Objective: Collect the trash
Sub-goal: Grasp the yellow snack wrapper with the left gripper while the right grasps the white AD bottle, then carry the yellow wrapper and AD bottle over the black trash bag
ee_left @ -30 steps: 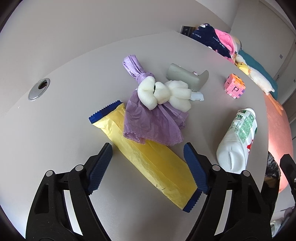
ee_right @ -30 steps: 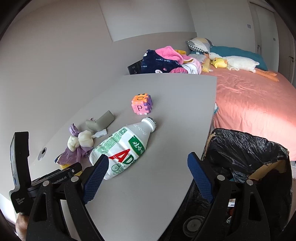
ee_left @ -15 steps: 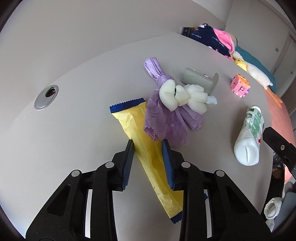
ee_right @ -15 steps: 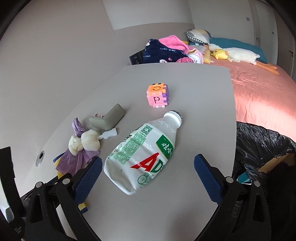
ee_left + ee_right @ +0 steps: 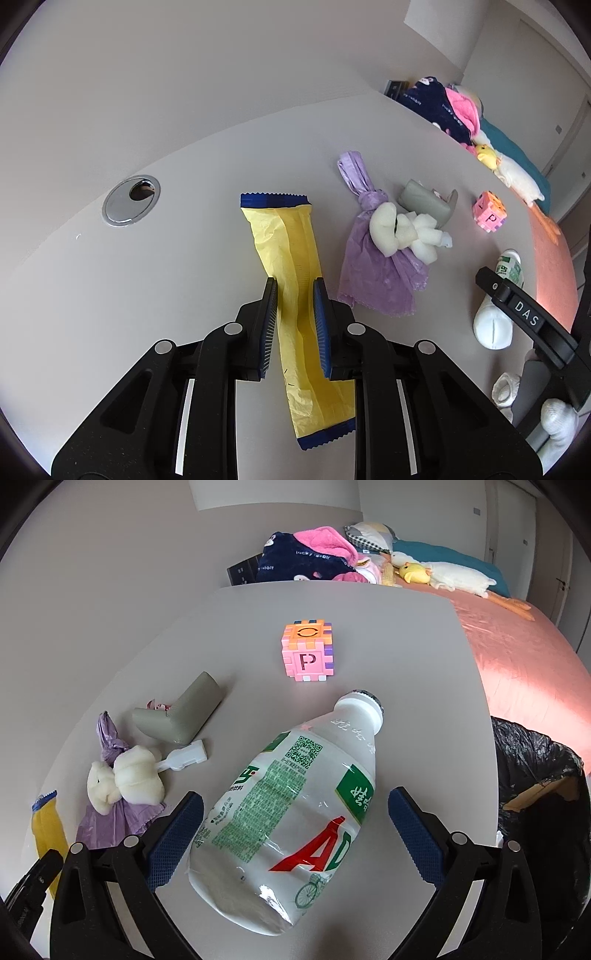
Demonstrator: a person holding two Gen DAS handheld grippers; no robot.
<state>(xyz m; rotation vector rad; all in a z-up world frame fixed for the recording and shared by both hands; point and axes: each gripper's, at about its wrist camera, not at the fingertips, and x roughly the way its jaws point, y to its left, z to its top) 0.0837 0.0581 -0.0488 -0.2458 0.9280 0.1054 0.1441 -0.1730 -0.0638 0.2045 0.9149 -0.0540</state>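
My left gripper (image 5: 294, 328) is shut on a long yellow wrapper with blue ends (image 5: 288, 251), gripping it around its middle on the grey table (image 5: 184, 192). A purple bag (image 5: 373, 277) with white foam pieces (image 5: 402, 232) on it lies just right of the wrapper. My right gripper (image 5: 295, 834) is open, with its fingers on either side of a white plastic drink bottle (image 5: 295, 812) that lies on its side. A bin lined with a black bag (image 5: 535, 794) stands off the table's right edge.
A grey foam corner piece (image 5: 184, 712) and a pink letter cube (image 5: 308, 651) lie further back on the table. A metal cable grommet (image 5: 131, 199) is at the left. A bed with plush toys and clothes (image 5: 424, 572) lies beyond.
My left gripper closed on the yellow wrapper, which now lies apart from the purple bag. My right gripper moved forward until its open fingers straddle the bottle.
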